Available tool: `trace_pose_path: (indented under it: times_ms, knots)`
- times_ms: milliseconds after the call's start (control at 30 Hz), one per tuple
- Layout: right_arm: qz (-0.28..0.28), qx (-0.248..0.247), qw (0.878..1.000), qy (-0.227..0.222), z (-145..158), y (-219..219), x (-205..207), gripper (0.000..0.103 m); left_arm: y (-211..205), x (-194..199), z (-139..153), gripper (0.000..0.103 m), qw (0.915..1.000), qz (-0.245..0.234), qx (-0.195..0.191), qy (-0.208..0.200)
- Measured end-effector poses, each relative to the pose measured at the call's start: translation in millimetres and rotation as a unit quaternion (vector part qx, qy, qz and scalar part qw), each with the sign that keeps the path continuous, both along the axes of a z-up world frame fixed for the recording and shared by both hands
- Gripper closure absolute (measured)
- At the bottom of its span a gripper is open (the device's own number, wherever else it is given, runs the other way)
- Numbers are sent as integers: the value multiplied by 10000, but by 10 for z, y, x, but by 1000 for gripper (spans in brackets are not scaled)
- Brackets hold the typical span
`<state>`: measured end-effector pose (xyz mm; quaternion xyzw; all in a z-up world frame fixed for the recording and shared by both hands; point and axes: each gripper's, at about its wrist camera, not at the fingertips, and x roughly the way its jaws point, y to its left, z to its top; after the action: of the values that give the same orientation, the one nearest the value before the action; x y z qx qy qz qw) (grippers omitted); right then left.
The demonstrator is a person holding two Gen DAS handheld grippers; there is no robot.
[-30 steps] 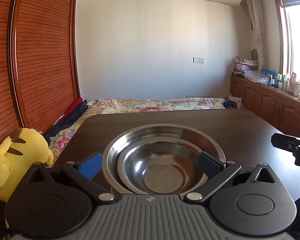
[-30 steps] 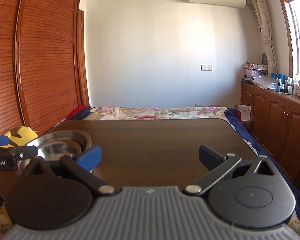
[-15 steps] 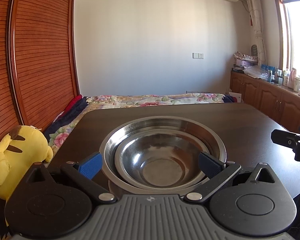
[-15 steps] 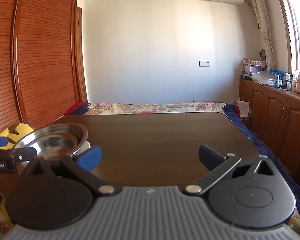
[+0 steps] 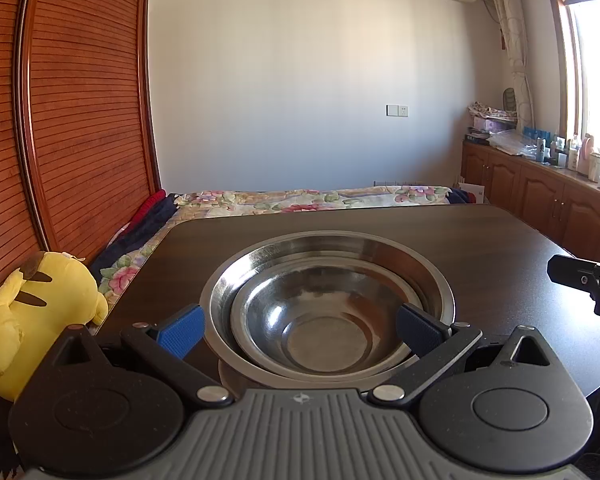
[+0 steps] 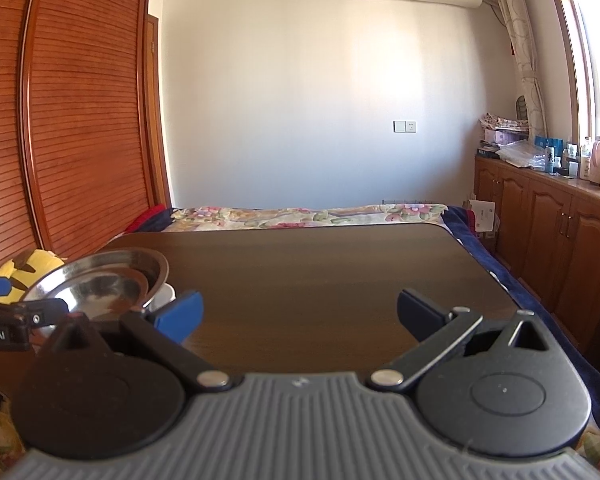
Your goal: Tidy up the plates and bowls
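Left gripper (image 5: 298,324), jaws spread wide, straddles a small steel bowl (image 5: 324,320) nested in a larger bowl (image 5: 428,276) w/o gripping. Right gripper (image 6: 299,310) also wide open, holding nothing, over dark table (image 6: 320,264).

The left gripper (image 5: 300,326) fills the lower frame, jaws spread wide and level. The right gripper (image 6: 300,314) sits likewise, wide apart, holding nothing.

White dish (image 6: 165,295) under bowls (image 5: 324,312) mostly hidden; counter bottles (image 5: 576,156) too small to ID.
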<state>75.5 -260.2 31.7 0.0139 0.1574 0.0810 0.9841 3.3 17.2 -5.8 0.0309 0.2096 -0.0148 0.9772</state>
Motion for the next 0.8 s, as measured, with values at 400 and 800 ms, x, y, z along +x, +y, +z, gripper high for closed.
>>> trace_pose_path:
  times_ms: [400, 800]
  knots:
    - [-10, 11, 10000, -15, -1, -38, 10, 0, -2, -3, 5, 0, 10000, 8, -10, -11]
    - [-8, 1, 10000, -20, -14, -45, 3, 0, -3, -1, 4, 0, 10000, -5, -11, -10]
